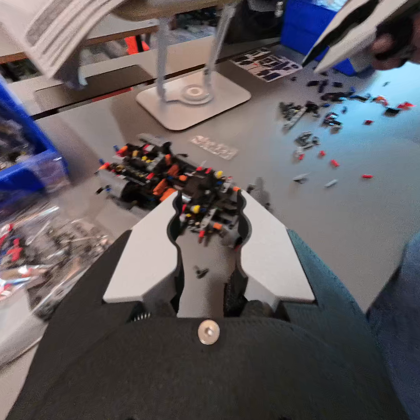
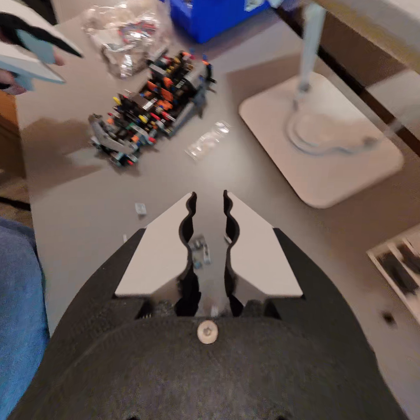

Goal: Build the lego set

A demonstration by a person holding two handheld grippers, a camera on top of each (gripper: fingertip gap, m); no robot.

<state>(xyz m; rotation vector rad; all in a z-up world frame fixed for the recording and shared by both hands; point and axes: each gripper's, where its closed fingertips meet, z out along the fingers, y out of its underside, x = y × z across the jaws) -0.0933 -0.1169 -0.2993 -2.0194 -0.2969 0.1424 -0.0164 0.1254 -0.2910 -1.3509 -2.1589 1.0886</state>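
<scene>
From where I sit the build looks well under way but far from finished. The half-built lego model [image 1: 159, 172], a dense black, grey and orange chassis with yellow and red pins, lies on the counter [image 1: 295, 227] in front of my left gripper [image 1: 209, 197]. That gripper's jaws stand apart, with the near end of the model seen between the tips; I judge they are released and hovering above it, though blur keeps me from ruling out contact. My right gripper [image 2: 209, 193] also has its jaws parted with nothing between them, and a few small grey pieces [image 2: 200, 250] lie on the counter below it.

Plenty is left to do: the left wrist view shows a wide scatter of loose pieces [image 1: 329, 127], black, grey and red, spread well to the right of the model, and a heap of clear bags with parts [image 1: 45, 245] at the left beside a blue bin [image 1: 27, 163]. A sheet of dark stickers or part outlines [image 1: 266, 63] lies beyond, near the pale stand base [image 1: 193, 102].

The right wrist view gives me what the left does not: the whole model [image 2: 150, 109] from its other side, and a white tray with dark pieces [image 2: 400, 266] at the right edge. A small clear bag [image 2: 209, 138] lies between the model and the stand base [image 2: 318, 147].
</scene>
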